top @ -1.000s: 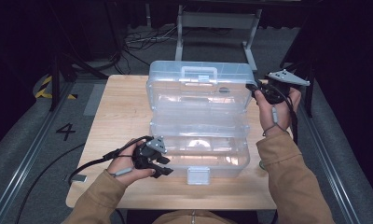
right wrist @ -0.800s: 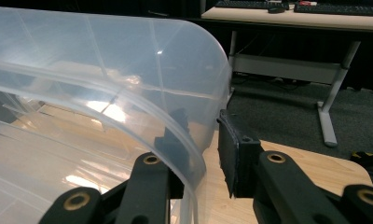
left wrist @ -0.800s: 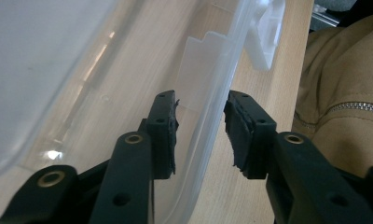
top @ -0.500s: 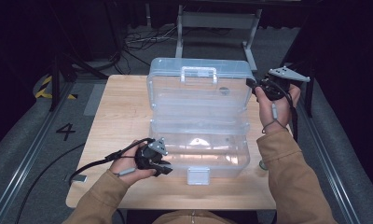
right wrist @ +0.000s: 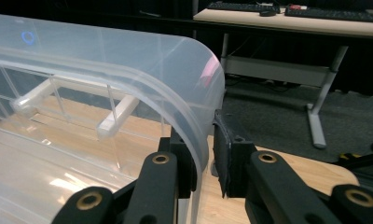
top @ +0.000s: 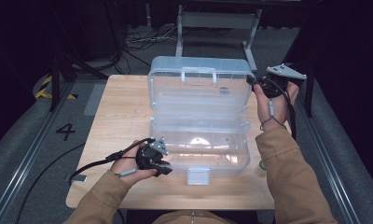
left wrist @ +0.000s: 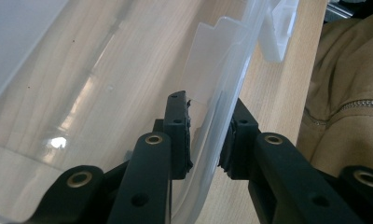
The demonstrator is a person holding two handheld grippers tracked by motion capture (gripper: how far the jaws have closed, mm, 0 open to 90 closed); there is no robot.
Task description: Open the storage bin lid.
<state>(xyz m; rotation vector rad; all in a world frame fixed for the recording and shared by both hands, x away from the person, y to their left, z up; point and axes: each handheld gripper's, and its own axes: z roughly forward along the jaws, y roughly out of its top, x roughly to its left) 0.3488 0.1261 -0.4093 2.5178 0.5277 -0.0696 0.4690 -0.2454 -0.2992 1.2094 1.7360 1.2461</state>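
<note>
Box [top: 198,116] on tabletop [top: 119,116] is clamped by left tongs [top: 162,164] at base rim, by right tongs [top: 252,83] at lid edge.

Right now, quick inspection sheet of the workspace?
Surface: wooden table, bare around the box.
Job's things: clear plastic box, lid open and upright; white latch at front.
Clutter: nothing seen.
Grippers: left gripper clamped on the base wall; right gripper clamped on the lid's edge.
Cables: black cable trails from left gripper.
Surroundings: dark floor, desk frame behind, a "4" marking.
</note>
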